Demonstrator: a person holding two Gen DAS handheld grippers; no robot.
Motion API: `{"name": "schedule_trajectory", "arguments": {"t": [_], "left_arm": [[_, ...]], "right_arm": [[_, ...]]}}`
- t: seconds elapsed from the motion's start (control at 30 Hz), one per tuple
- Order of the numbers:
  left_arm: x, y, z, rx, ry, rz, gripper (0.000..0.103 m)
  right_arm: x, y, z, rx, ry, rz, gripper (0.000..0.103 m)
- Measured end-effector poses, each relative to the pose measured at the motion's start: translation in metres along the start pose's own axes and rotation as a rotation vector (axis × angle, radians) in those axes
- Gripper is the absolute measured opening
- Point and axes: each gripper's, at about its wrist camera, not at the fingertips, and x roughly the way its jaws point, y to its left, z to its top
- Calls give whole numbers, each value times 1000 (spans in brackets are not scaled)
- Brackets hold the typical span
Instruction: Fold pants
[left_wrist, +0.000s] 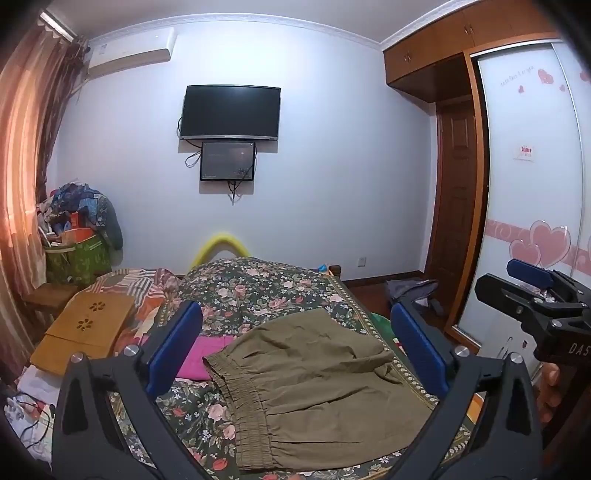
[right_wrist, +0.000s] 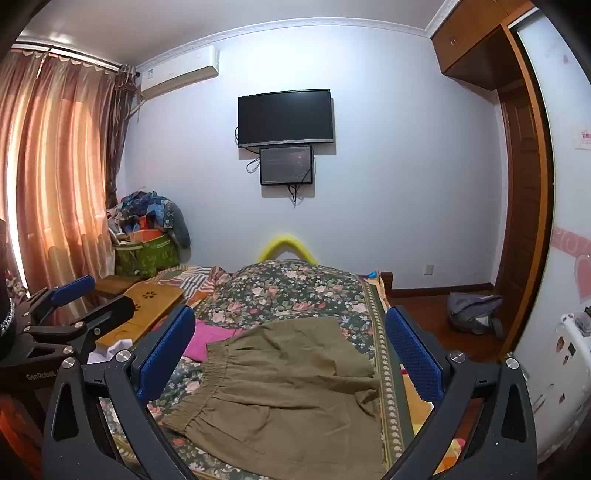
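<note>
Olive-green pants (left_wrist: 314, 391) lie flat on the floral bedspread (left_wrist: 258, 291), elastic waistband to the left, folded over on themselves. They also show in the right wrist view (right_wrist: 291, 391). My left gripper (left_wrist: 295, 347) is open and empty, held above the pants with its blue pads wide apart. My right gripper (right_wrist: 291, 347) is also open and empty above the pants. The right gripper shows at the right edge of the left wrist view (left_wrist: 532, 291); the left gripper shows at the left edge of the right wrist view (right_wrist: 74, 306).
A pink cloth (left_wrist: 207, 354) lies beside the waistband. A wooden lap tray (left_wrist: 85, 328) sits on the bed's left side. A pile of clothes and bags (left_wrist: 81, 236) stands by the curtain. A grey bag (right_wrist: 472, 314) lies on the floor near the wardrobe (left_wrist: 532, 184).
</note>
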Motion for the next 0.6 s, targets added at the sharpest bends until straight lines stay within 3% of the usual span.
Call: {"name": "schedule_trajectory", "arguments": {"t": [0.6], "left_arm": [[5, 0, -3, 26, 0, 16, 103]], "right_arm": [[3, -1, -2, 6, 18, 3, 103]]}}
